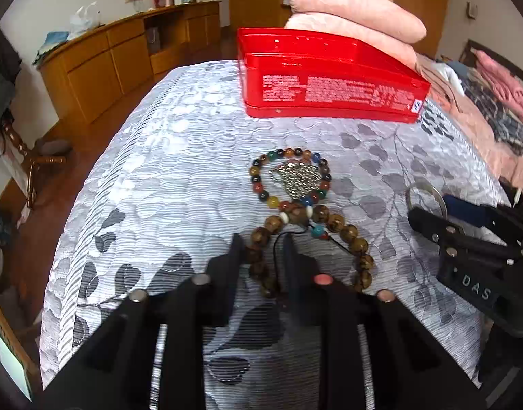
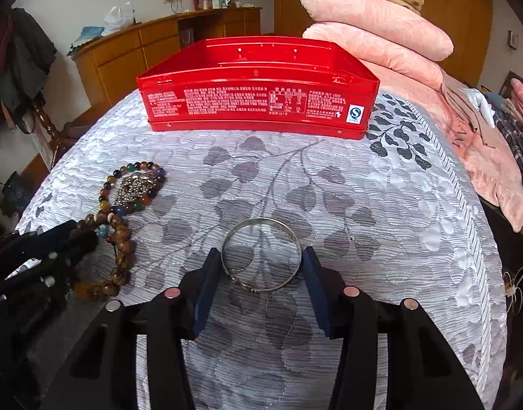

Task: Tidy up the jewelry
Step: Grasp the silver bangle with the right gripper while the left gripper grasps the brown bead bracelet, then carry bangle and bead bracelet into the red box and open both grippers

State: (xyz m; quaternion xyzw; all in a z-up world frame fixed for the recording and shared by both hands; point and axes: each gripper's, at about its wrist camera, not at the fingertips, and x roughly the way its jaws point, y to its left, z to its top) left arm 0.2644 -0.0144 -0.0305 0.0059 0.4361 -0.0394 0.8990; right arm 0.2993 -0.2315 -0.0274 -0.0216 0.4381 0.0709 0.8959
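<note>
While both grippers sit low on the bed (image 2: 381, 205), the right gripper (image 2: 259, 259) has its fingers spread, bracketing the silver bangle (image 2: 261, 256), and the left gripper (image 1: 261, 246) straddles the brown bead bracelet (image 1: 350, 235), apparently unclenched; next, close, lift toward the red tin (image 2: 258, 102)

A leaf-patterned bedspread (image 2: 329, 205) carries a red tin (image 2: 258, 102), beaded bracelets (image 1: 288, 177), a silver bangle (image 2: 261, 256) and folded pink quilts (image 2: 374, 37).
</note>
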